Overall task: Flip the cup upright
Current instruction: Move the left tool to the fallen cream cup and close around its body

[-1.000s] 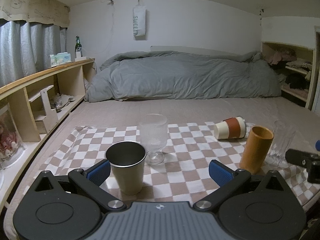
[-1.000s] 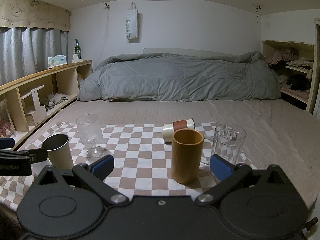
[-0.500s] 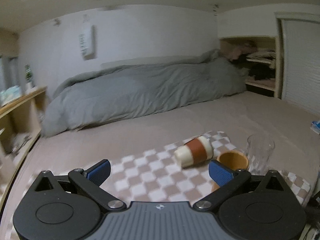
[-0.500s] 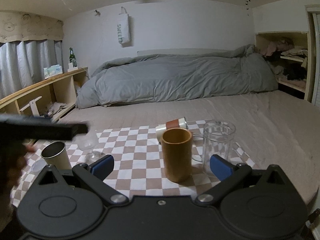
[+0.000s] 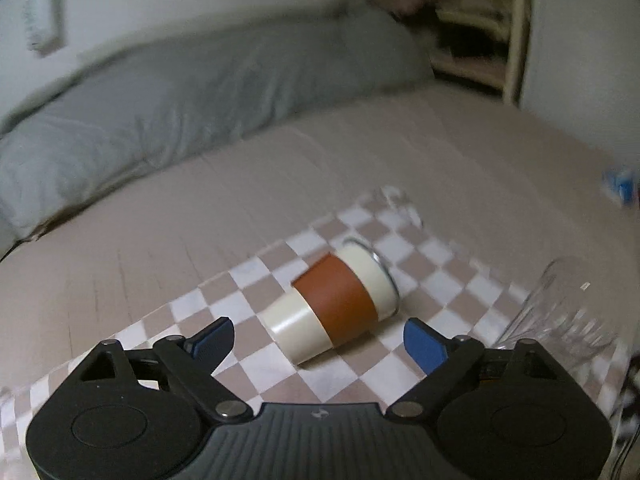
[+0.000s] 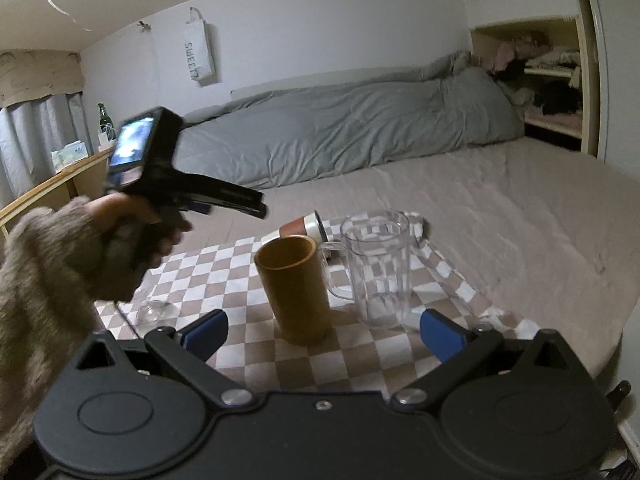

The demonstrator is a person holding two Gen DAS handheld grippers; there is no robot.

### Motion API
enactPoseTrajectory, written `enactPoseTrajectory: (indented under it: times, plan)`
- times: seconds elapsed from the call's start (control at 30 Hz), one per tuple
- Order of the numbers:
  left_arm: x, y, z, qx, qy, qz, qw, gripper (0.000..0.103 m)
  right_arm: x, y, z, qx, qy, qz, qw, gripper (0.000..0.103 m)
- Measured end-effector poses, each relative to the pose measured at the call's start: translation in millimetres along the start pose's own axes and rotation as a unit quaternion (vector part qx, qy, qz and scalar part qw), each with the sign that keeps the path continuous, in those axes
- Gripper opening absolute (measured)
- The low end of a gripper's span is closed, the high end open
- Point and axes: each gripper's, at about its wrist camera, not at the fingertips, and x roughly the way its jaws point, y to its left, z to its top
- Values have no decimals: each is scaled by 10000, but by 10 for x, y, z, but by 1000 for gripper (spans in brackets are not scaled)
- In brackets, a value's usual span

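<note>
Left tool (image 5: 318, 340) swung over from the steel cup — jaws spread, glossy cream cup (image 5: 334, 306) on its side just ahead; right tool (image 6: 324, 330) spread too.

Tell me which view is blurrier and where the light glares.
Left wrist view: motion blur smears the duvet and shelf; the tipped cup stays fairly sharp. Right wrist view: sharper, only the left tongs smeared; glare at the top-left ceiling corner.

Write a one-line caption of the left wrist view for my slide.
Open left hand-held gripper approaching a cream cup with a brown sleeve lying on its side on a checkered cloth.
</note>
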Motion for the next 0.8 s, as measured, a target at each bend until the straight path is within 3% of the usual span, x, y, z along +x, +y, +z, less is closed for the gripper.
enactPoseTrajectory:
  times: [0.17, 0.27, 0.4, 0.63, 0.8]
  plan:
    - [354, -15, 179, 727, 596, -113, 9955, 87, 61, -140, 22, 153, 71, 62, 9998, 103]
    - [519, 12, 290, 1183, 1011, -456, 9868, 87, 101, -220, 34, 254, 102, 82, 9996, 103]
    - [714, -28, 345, 1863, 1348, -294, 9728, 87, 151, -302, 59, 388, 153, 123, 9991, 103]
    - [978, -209, 203, 3370, 1915, -153, 9217, 84, 223, -399, 91, 468, 230, 175, 9985, 103]
    - [1019, -253, 86, 3955, 1813, -323, 8998, 84, 252, -466, 99, 552, 292, 101, 9980, 103]
